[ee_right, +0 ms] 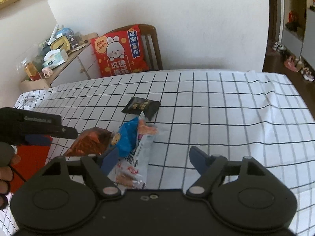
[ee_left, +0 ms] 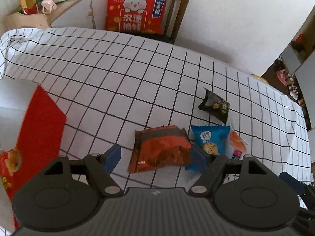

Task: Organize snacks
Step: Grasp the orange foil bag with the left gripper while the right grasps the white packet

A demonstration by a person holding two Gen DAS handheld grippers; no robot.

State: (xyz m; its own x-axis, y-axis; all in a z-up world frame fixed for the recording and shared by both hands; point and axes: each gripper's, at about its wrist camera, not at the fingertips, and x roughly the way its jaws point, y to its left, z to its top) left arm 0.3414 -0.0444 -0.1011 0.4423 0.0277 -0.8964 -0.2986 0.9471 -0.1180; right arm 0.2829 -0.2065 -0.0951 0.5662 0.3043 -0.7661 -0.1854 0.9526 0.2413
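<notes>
Both grippers released: left gripper (ee_left: 157, 157) straddles the red packet (ee_left: 160, 148), right gripper (ee_right: 152, 160) over the pale packet (ee_right: 132, 169). Overlapping blue packet (ee_left: 209, 139) might snag and drag along.

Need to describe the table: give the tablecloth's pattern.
Tablecloth: white with a black grid, clearest in the right wrist view.
</notes>
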